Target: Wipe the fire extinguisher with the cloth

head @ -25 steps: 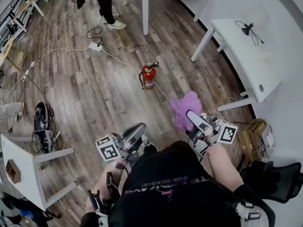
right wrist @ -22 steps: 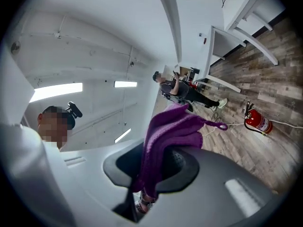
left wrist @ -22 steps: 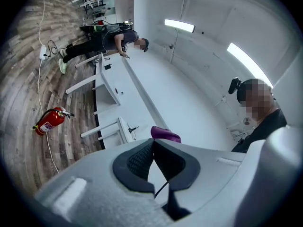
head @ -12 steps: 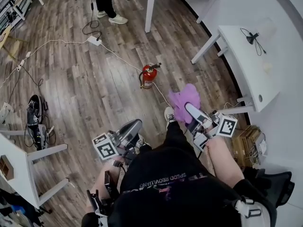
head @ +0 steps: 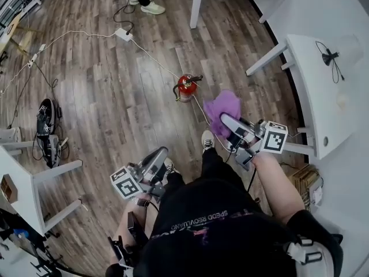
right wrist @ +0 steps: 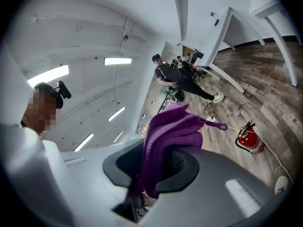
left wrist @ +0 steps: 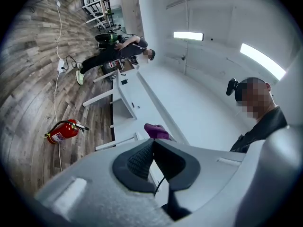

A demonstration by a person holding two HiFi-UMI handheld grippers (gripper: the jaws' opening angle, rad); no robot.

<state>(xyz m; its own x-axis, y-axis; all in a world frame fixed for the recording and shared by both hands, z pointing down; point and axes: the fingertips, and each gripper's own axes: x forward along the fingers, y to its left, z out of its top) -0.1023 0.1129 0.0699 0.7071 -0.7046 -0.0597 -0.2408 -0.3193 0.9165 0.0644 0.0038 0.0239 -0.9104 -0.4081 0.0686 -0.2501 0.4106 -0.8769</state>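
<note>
A small red fire extinguisher stands upright on the wood floor, ahead of my legs. It also shows low at the left of the left gripper view and low at the right of the right gripper view. My right gripper is shut on a purple cloth, which bunches out past its jaws a short way right of the extinguisher and clear of it. My left gripper hangs lower left near my knee, shut and empty.
A cable runs from a white power strip past the extinguisher. White tables stand at the right, at the back and at the left. Another person's shoes are at the far edge. Gear lies on the floor at the left.
Both grippers have moved forward toward the extinguisher, the right one farther, carrying the cloth closer to it. The extinguisher has stayed where it was.
</note>
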